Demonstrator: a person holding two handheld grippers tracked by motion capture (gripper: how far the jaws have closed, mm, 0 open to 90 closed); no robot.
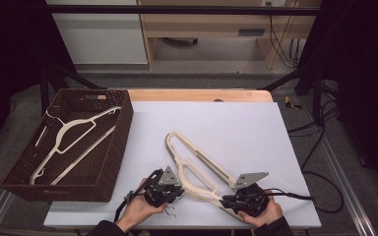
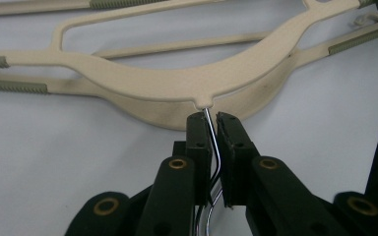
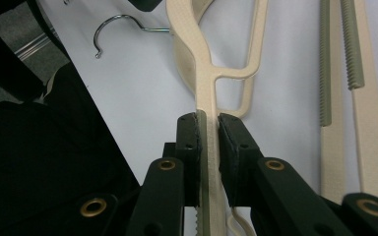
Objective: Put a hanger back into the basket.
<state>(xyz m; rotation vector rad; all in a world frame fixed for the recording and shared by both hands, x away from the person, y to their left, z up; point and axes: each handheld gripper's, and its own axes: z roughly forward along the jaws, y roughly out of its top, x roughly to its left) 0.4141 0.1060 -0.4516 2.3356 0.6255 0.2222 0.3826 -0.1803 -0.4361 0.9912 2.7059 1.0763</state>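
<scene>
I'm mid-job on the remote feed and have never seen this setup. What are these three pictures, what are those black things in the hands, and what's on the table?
No robot arm here: a person holds a hand-held gripper in each hand. The high view looks down on the white table from the person's side. The other two pictures come from cameras riding on each gripper, looking along its black jaws.

The left gripper is shut on the thin wire hook of a cream hanger. The right gripper is shut on a plastic arm of a hanger. In the high view, two cream hangers lie stacked on the table between the hands. A brown basket at the left holds another hanger.
</scene>
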